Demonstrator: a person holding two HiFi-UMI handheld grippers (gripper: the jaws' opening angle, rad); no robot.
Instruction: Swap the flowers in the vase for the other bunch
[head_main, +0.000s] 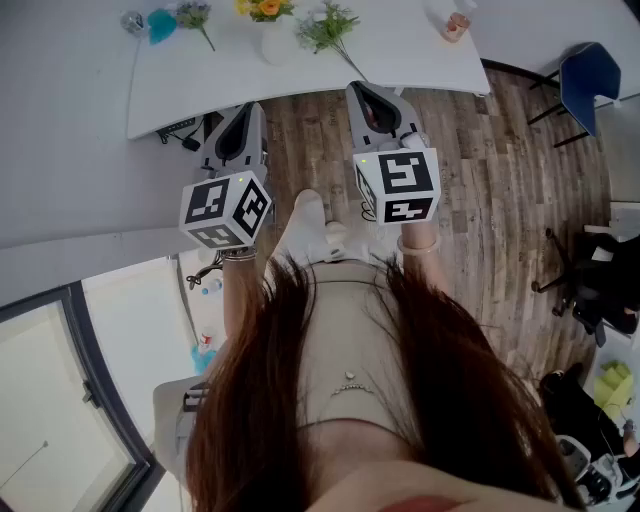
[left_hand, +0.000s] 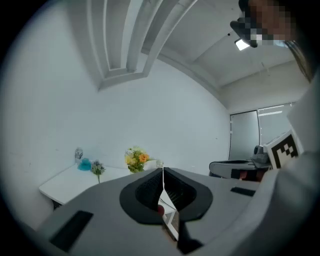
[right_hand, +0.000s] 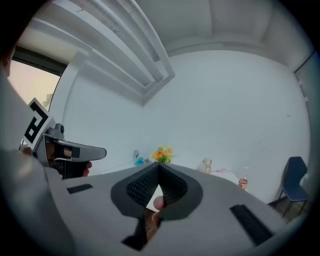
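Both grippers are held out nearly level over the wooden floor, short of the white worktop (head_main: 400, 50) and well apart from everything on it. The left gripper (head_main: 245, 110) has its fingers (left_hand: 147, 192) pressed together with nothing between them, and the right gripper (head_main: 362, 90) has its fingers (right_hand: 140, 189) closed the same way, also empty. The vase (head_main: 272, 42) stands upright on the worktop, ahead of the gap between the two grippers and somewhat to the left gripper's side, with the yellow and orange flowers (head_main: 265, 8) still in it, so by my judgement the swap has not begun. The green-and-white bunch (head_main: 328, 26) lies flat just to the right of the vase. Its long axis runs slantwise, heads away from the person and stems trailing toward the near edge, almost in line with the right gripper, which makes that gripper the nearer one to it. A small purple sprig (head_main: 195, 14) lies to the left of the vase, stem also toward the near edge, and is nearer the left gripper. Which of the two loose items is meant as the replacement cannot be settled from here, though the larger green-and-white one seems likelier. Reaching either requires a forward approach first. Writing: none legible — the marker cubes (head_main: 228, 208) bear only black-and-white square patterns, and no brand or label can be read on the vase or elsewhere.
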